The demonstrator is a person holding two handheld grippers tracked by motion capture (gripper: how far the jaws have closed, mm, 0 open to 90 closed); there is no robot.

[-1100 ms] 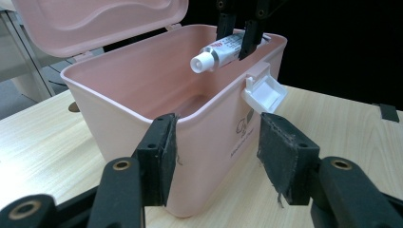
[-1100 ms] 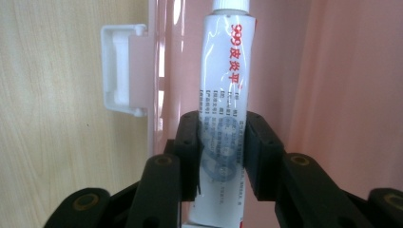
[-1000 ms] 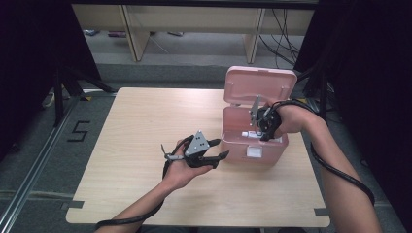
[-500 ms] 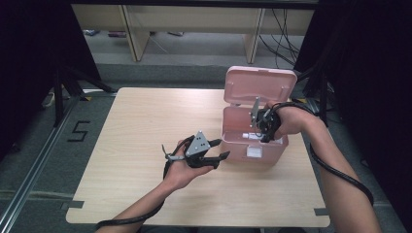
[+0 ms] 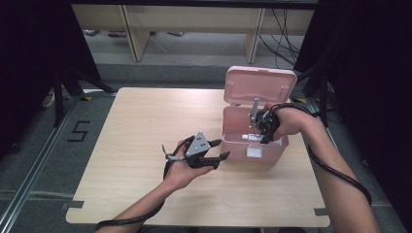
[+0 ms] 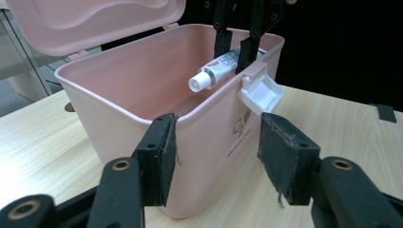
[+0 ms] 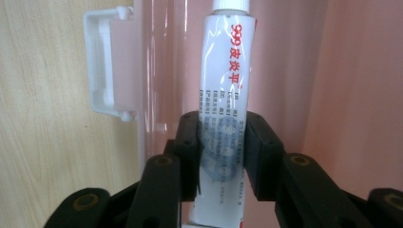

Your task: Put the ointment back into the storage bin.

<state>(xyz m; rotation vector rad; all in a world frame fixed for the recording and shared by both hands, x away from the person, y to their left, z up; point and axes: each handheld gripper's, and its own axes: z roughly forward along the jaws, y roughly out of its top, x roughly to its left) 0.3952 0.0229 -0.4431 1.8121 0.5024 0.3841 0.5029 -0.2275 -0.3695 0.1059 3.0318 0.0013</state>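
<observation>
White tube (image 7: pixel 223 95) clamped in right tongs (image 7: pixel 222 156); its bottom cut off.

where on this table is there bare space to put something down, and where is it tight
The wooden table is bare across its whole left half, from the left gripper out to the left edge, and along the near strip below the pink box. It is crowded at the box: the right gripper holds a white tube just inside its rim, and the left gripper sits against its front wall.
</observation>
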